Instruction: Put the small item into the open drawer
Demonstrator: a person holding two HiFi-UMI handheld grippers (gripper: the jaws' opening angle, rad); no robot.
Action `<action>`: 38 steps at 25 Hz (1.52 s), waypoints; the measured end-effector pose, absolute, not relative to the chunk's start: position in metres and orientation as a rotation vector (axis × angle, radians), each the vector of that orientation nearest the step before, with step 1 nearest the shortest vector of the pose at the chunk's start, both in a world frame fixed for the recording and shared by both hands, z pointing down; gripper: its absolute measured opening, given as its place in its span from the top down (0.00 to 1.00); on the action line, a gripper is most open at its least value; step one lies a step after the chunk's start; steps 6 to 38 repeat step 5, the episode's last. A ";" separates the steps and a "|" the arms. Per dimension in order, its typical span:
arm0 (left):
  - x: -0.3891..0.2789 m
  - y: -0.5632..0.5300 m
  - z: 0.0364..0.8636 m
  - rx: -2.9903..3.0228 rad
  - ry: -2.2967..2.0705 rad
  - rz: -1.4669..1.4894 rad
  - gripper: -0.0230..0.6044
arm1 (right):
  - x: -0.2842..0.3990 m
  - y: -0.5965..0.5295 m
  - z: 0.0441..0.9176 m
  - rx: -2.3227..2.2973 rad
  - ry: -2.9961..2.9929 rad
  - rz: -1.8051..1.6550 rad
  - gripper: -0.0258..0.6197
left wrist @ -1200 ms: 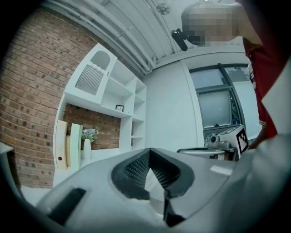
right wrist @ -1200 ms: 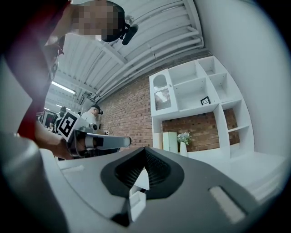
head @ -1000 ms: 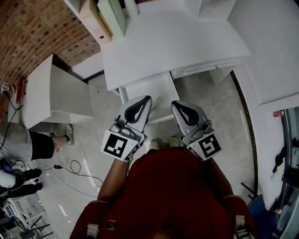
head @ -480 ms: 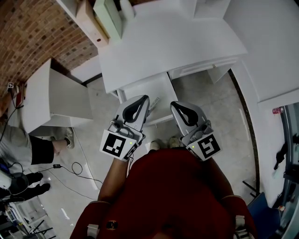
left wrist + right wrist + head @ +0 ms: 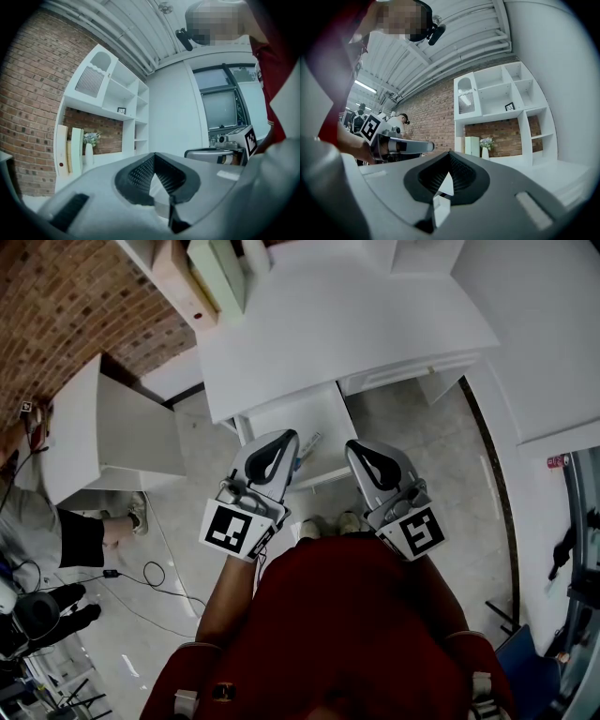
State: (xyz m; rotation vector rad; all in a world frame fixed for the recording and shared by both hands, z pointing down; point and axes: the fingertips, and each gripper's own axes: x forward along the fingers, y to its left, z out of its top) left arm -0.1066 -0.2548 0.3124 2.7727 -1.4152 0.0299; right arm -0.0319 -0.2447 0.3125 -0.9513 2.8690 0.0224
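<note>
In the head view the white desk (image 5: 347,324) has its drawer (image 5: 281,413) pulled out toward me. A small slim item (image 5: 308,443) with a blue end lies in the drawer near its front, just right of my left gripper's tip. My left gripper (image 5: 289,437) hangs over the drawer's front part, jaws shut and empty. My right gripper (image 5: 355,447) hangs beside the drawer's right front corner, also shut with nothing in it. In both gripper views the left gripper (image 5: 154,155) and the right gripper (image 5: 449,153) point up at the room and show no drawer or item.
A white cabinet (image 5: 112,437) stands left of the desk, with a bystander (image 5: 47,531) and floor cables (image 5: 141,573) beyond it. Shelves with books (image 5: 211,273) line the brick wall. Another white surface (image 5: 553,343) lies to the right. My shoes (image 5: 323,524) are below the drawer.
Both grippers have stayed almost where they were, shut. The view has shifted slightly, and more of the small item shows beside the left gripper's tip.
</note>
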 end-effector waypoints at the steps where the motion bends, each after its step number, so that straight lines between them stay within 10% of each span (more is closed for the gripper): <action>1: -0.107 -0.255 0.313 2.773 -1.414 0.032 0.95 | -0.031 -0.246 0.311 -0.955 2.860 0.028 0.94; 38: -0.109 -0.258 0.315 2.772 -1.410 0.034 0.95 | -0.032 -0.248 0.304 -0.924 2.809 0.083 0.94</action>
